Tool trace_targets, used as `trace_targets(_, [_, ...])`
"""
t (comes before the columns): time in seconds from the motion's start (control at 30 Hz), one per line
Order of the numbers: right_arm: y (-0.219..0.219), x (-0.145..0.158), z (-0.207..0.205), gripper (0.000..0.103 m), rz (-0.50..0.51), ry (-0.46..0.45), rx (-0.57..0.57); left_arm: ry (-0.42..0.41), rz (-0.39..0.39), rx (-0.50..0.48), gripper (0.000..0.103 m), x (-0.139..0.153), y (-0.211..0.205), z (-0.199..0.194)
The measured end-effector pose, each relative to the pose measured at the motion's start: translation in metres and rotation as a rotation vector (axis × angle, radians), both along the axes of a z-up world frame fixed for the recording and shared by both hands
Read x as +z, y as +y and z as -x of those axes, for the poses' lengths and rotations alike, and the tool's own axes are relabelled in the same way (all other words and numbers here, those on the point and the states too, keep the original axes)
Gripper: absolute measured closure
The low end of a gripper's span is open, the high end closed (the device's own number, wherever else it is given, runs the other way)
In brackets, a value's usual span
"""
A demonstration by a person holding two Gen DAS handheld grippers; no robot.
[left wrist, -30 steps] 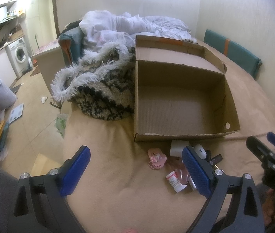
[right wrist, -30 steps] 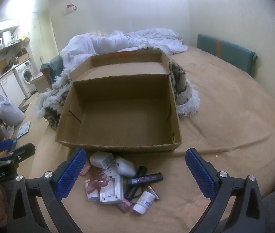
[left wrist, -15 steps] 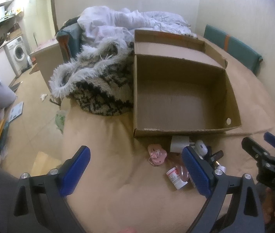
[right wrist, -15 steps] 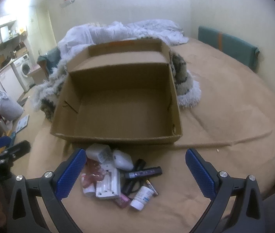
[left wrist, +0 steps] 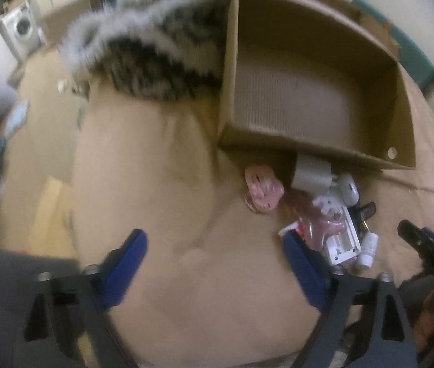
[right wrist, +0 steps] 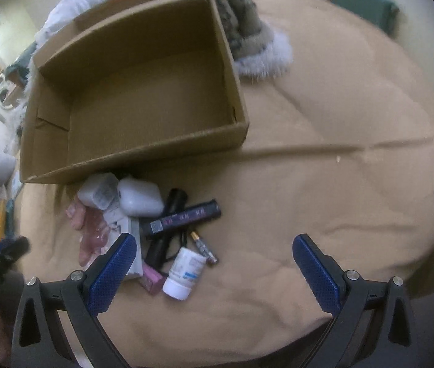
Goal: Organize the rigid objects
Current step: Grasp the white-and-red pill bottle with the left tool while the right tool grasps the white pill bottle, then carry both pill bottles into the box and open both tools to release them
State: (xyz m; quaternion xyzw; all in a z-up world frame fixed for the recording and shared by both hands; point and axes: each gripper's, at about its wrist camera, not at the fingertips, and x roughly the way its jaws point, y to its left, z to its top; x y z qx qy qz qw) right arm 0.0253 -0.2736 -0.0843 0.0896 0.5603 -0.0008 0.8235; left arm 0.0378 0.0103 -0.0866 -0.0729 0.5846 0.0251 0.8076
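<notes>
In the left wrist view, a washing machine (left wrist: 22, 27) shows blurred at the upper left, and a furry black-and-white garment (left wrist: 155, 46) lies along the top centre, touching the left wall of the cardboard box (left wrist: 315, 98) that fills the upper right. The left gripper (left wrist: 215, 266) points down at the tan bedcover (left wrist: 171, 184) in the lower middle of the frame; its blue pads stand apart and its jaws are closing, with only bare cover between them. Just above and right of its right pad lies the pile of small objects: a pink case (left wrist: 263, 191) near the box's front wall, a white charger block (left wrist: 312, 174) touching that wall, and a white tray (left wrist: 344, 239) beside a small white bottle (left wrist: 368, 250). The right gripper (left wrist: 428, 251) enters at the right edge; from here I cannot tell how its jaws stand. In the right wrist view, the box (right wrist: 131, 86) sits empty in the upper left, and the pile lies under its front wall: the charger block (right wrist: 99, 194), a white earbud case (right wrist: 140, 199), a dark tube with purple print (right wrist: 183, 217), and the white bottle (right wrist: 183, 273) lying lower centre. The right gripper (right wrist: 214, 273) is wide apart at the bottom, holding nothing, its left pad over the edge of the pile, the bottle between its pads but untouched.
</notes>
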Motion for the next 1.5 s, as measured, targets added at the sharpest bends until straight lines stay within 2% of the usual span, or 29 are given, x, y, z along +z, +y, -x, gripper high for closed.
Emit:
trace_targets(0.17, [-0.002, -0.007, 0.000, 0.000, -0.040, 0.048, -0.011, 0.136, 0.143, 0.023, 0.039, -0.032, -0.016, -0.014])
trace_targets(0.27, [-0.003, -0.007, -0.001, 0.000, -0.055, 0.051, -0.013, 0.171, 0.172, 0.036, 0.041, -0.045, -0.024, -0.019])
trace_targets(0.33, [-0.004, -0.007, -0.003, 0.000, -0.067, 0.052, -0.016, 0.213, 0.199, 0.057, 0.048, -0.054, -0.026, -0.021])
trace_targets(0.4, [-0.005, -0.008, -0.004, 0.000, -0.074, 0.055, -0.021, 0.217, 0.239, 0.075, 0.048, -0.057, -0.027, -0.022])
trace_targets(0.53, [-0.006, -0.009, -0.007, 0.000, -0.087, 0.061, -0.026, 0.241, 0.268, 0.063, 0.049, -0.062, -0.039, -0.029])
trace_targets(0.63, [-0.009, -0.011, -0.009, 0.000, -0.102, 0.069, -0.041, 0.248, 0.254, 0.056, 0.050, -0.066, -0.044, -0.032])
trace_targets(0.67, [-0.011, -0.012, -0.009, 0.000, -0.113, 0.074, -0.050, 0.248, 0.256, 0.054, 0.053, -0.068, -0.045, -0.034])
trace_targets(0.73, [-0.017, -0.017, -0.010, 0.000, -0.166, 0.101, -0.074, 0.254, 0.288, 0.045, 0.068, -0.070, -0.047, -0.036])
trace_targets(0.77, [-0.021, -0.021, -0.011, 0.000, -0.206, 0.123, -0.086, 0.260, 0.301, 0.042, 0.070, -0.071, -0.050, -0.037])
trace_targets(0.83, [-0.027, -0.032, -0.012, 0.011, -0.284, 0.172, -0.109, 0.270, 0.299, 0.039, 0.072, -0.073, -0.052, -0.038])
trace_targets(1.0, [-0.031, -0.058, -0.017, 0.054, -0.427, 0.291, -0.149, 0.275, 0.271, 0.015, 0.072, -0.077, -0.049, -0.034])
trace_targets(1.07, [-0.029, -0.063, -0.020, 0.057, -0.437, 0.307, -0.145, 0.275, 0.268, 0.010, 0.072, -0.076, -0.044, -0.032])
trace_targets(1.2, [-0.023, -0.076, -0.028, 0.057, -0.430, 0.340, -0.157, 0.274, 0.268, -0.005, 0.074, -0.081, -0.058, -0.039])
trace_targets(1.27, [-0.018, -0.076, -0.031, 0.059, -0.406, 0.335, -0.144, 0.273, 0.236, -0.013, 0.079, -0.080, -0.057, -0.037])
trace_targets(1.3, [-0.015, -0.074, -0.032, 0.073, -0.387, 0.328, -0.126, 0.268, 0.231, -0.014, 0.079, -0.076, -0.051, -0.032])
trace_targets(1.5, [-0.015, -0.064, -0.030, 0.074, -0.390, 0.278, -0.109, 0.235, 0.178, 0.007, 0.079, -0.057, -0.031, -0.023])
